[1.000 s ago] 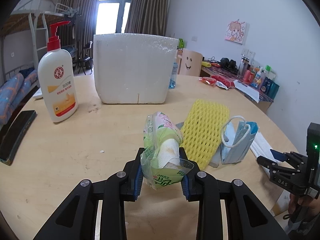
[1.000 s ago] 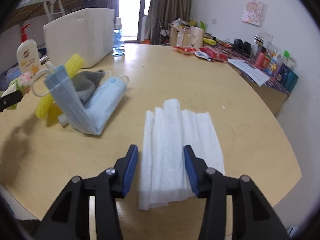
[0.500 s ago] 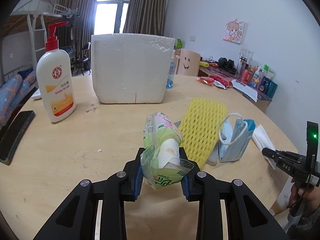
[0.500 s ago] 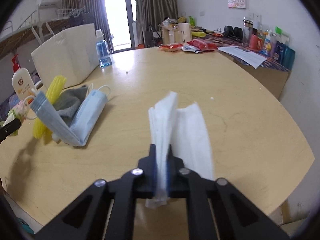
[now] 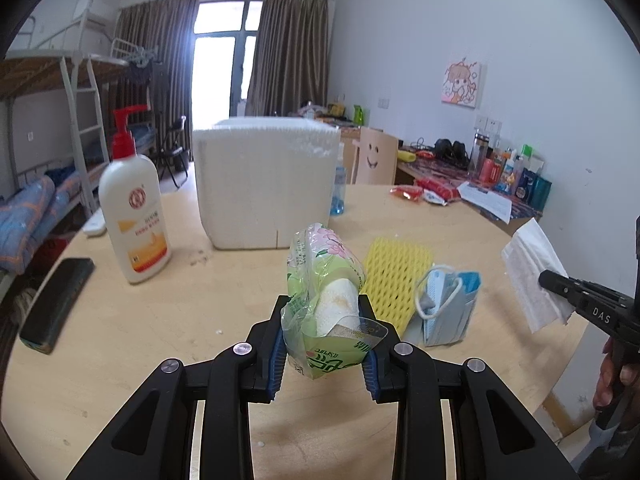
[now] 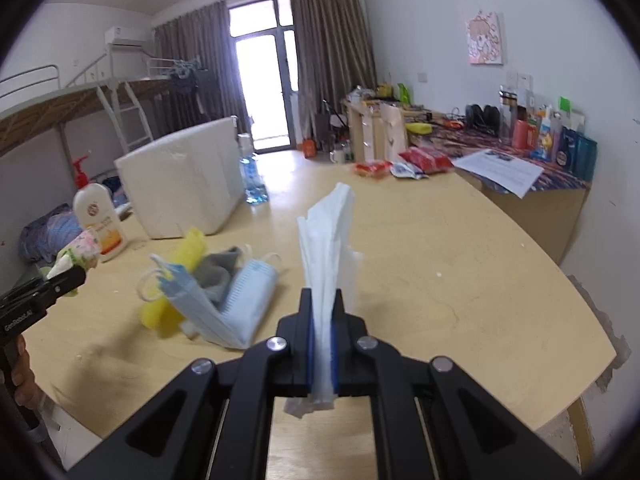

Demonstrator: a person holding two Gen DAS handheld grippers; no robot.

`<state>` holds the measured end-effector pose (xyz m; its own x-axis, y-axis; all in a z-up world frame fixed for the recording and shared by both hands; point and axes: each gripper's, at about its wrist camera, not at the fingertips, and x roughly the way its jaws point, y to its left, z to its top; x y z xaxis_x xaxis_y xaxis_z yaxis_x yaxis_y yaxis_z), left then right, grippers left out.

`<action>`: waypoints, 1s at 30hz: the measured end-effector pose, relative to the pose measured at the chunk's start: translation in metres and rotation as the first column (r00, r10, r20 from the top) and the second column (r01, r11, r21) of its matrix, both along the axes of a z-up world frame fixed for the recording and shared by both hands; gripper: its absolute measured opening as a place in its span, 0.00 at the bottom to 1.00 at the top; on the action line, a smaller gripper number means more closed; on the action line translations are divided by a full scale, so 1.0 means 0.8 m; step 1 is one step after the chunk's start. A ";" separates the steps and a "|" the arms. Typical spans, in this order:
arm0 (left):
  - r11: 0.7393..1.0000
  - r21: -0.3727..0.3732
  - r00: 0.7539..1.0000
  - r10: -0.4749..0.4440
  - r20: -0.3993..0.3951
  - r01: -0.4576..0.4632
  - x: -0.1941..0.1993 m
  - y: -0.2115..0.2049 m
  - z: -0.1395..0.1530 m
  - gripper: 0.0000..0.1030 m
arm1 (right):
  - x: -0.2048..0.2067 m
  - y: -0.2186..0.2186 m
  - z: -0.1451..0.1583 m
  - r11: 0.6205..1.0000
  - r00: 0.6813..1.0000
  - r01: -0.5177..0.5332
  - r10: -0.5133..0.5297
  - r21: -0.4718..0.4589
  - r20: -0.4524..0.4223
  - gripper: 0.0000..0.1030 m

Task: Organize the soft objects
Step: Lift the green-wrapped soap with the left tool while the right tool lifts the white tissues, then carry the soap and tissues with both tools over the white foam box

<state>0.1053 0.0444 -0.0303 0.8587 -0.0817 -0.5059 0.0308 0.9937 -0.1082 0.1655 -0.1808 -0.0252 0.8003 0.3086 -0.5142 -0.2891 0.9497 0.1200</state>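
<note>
- Our left tongs [image 5: 324, 354] pinch a green tissue pack [image 5: 326, 292] low on its wrapper, and the pack stands up out of them, clear of the worktop [image 5: 120, 344].
- Our right tongs [image 6: 322, 354] are pressed together on a folded white tissue [image 6: 330, 248], which stands on edge above the worktop.
- The white foam box [image 5: 264, 188] stands at the far side, and we judge it the likely place for both soft things.
- To do this step well, we think both loads should travel high enough to clear the box's rim, and the thin tissue should go gently so it does not flap loose or tear.
- We would bring one hand in at a time, since the two tongs could crowd each other over the box.
- From both views we see only the box's outer walls; whether anything lies inside we cannot tell.
- Left on the worktop, near the middle, a yellow foam net [image 5: 396, 276], a blue face mask [image 5: 448, 308] and a grey cloth [image 6: 218, 272] lie touching one another in a heap.
- A lotion bottle [image 5: 134, 216] stands left of the box, and a small blue bottle [image 6: 252, 184] just beside its right end.
</note>
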 end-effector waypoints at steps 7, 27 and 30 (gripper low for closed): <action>1.000 0.029 0.998 0.010 0.058 -0.011 -0.024 -0.004 0.019 0.32 | -0.026 0.011 0.022 0.998 0.996 -0.053 0.051 0.027 0.070 0.08; 0.994 0.091 0.966 0.030 0.257 -0.054 -0.115 -0.012 0.083 0.32 | -0.107 0.030 0.078 0.983 0.952 -0.178 0.158 0.054 0.264 0.09; 0.994 0.096 0.958 0.028 0.286 -0.057 -0.132 -0.014 0.089 0.32 | -0.118 0.034 0.082 0.980 0.943 -0.194 0.173 0.048 0.283 0.08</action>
